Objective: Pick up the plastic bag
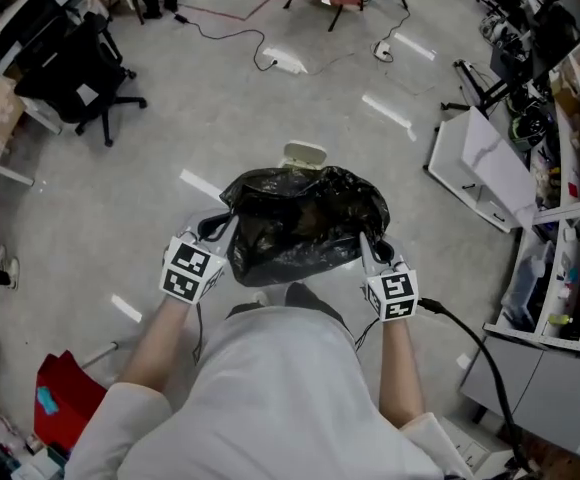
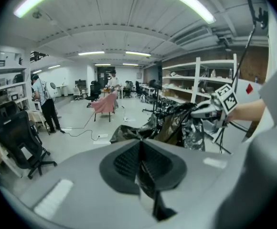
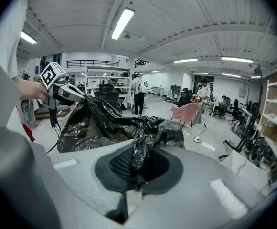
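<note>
Above the floor (image 1: 270,118), the head view shows the plastic bag (image 1: 305,223) hanging lifted. In the left gripper view, the left gripper (image 2: 141,162) is clamped on its edge. In the right gripper view, the right gripper (image 3: 137,168) pinches bunched plastic. The pickup looks done.

Bright ceiling strip lights (image 3: 122,23), fisheye-warped, blurred edges.

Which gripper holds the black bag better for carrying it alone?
Probably the right gripper: a thick bunch of the plastic bag sits in its shut jaws. The left gripper seems to pinch only a thin edge.
</note>
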Demonstrator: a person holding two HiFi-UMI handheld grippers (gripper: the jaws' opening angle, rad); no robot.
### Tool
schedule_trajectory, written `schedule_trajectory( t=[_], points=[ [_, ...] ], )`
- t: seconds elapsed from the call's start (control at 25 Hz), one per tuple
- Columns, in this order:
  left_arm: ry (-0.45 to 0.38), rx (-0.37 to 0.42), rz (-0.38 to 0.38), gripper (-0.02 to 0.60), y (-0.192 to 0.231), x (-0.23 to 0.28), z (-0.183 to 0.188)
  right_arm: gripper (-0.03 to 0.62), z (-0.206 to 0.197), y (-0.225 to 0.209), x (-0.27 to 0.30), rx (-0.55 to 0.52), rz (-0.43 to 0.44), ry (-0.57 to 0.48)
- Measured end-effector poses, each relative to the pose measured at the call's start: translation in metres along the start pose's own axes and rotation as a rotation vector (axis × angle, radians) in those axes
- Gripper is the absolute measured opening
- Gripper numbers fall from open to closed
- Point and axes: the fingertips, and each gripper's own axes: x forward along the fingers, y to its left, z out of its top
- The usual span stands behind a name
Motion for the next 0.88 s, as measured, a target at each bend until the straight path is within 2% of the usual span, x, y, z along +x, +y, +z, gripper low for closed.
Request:
schedule_trajectory(
  t=[0.2, 0.4, 0.68, 0.88],
  points=[
    [0.013, 0.016, -0.028, 0.006, -0.013, -0.002, -0.013, 0.002, -0.009, 0.014, -0.014, -0.01, -0.027, 0.001],
    [0.012, 0.016, -0.027, 0.006, -0.027, -0.004, -0.009, 0.002, -0.016, 0.01, -0.03, -0.016, -0.03, 0.002],
    [0.011, 0.007, 0.006, 0.006, -0.049, -0.003, 0.002, 0.002, -0.015, 0.0, -0.051, -0.042, 0.017, -0.022],
    [-0.01, -0.014, 0.036, 0.008, -0.069, 0.004, 0.016, 0.002, -0.02, -0.014, -0.061, 0.001, 0.067, -0.055]
  ],
)
